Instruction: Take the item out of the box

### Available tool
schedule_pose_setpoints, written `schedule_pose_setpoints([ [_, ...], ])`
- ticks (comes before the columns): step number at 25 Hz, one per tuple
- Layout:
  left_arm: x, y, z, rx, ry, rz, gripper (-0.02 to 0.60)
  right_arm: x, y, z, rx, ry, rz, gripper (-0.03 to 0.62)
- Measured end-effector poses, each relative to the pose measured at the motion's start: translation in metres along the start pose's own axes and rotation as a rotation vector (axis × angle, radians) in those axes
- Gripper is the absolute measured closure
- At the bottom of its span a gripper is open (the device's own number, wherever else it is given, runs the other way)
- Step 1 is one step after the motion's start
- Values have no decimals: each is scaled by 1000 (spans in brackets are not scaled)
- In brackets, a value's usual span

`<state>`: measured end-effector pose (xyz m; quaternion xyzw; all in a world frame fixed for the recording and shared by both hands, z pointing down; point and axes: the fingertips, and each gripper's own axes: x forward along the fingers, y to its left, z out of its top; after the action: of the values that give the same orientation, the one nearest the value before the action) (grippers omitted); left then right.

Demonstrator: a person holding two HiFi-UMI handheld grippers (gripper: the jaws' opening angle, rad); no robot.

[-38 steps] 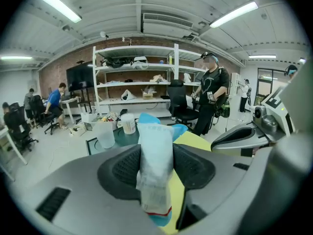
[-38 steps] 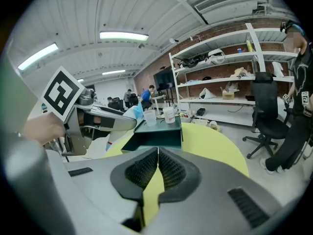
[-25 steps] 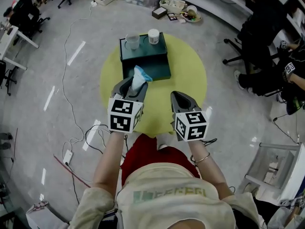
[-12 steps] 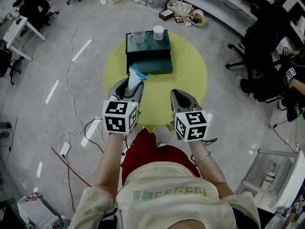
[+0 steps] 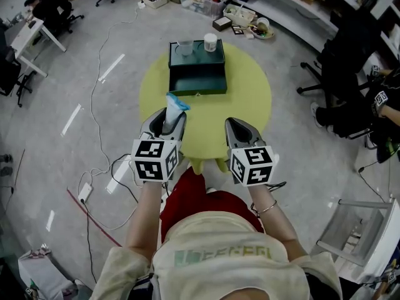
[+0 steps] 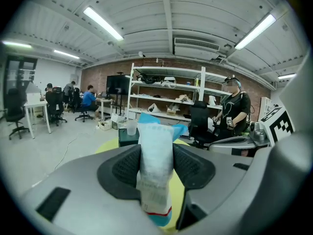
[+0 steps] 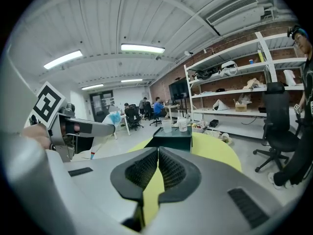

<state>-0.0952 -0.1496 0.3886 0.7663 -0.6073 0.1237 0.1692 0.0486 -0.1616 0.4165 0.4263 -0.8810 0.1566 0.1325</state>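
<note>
Above the yellow table [image 5: 247, 99], left gripper [image 5: 165, 122] jaws pinch a packet [image 5: 174, 105]; right gripper [image 5: 237, 125] jaws meet.

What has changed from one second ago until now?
The left gripper, shut on the packet, has pulled it back from the box toward the person; the packet is now clear of it. The right gripper stays shut and empty, and both cups stay on the box.
</note>
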Motion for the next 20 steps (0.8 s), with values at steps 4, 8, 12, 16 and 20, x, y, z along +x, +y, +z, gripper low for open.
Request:
schedule_pose_setpoints([
  [4,-16,-5,-7,-14,-12,8,374,-10,6,-3,-11,-8,3,557],
  [8,-30,-10,-13,-29,-24,19,374,-19,9,-5,-23,-4,0,557],
  [12,-44,-15,-20,-42,-33,31,374,-29,13,-7,-40,-18,0,557],
  [16,-56,-20,-28,-60,-40,37,374,-38,20,-9,-50,-33,15,559],
  [20,-68,-29,-36,-75,-49,41,374,-49,28,-14,-59,-33,40,559],
])
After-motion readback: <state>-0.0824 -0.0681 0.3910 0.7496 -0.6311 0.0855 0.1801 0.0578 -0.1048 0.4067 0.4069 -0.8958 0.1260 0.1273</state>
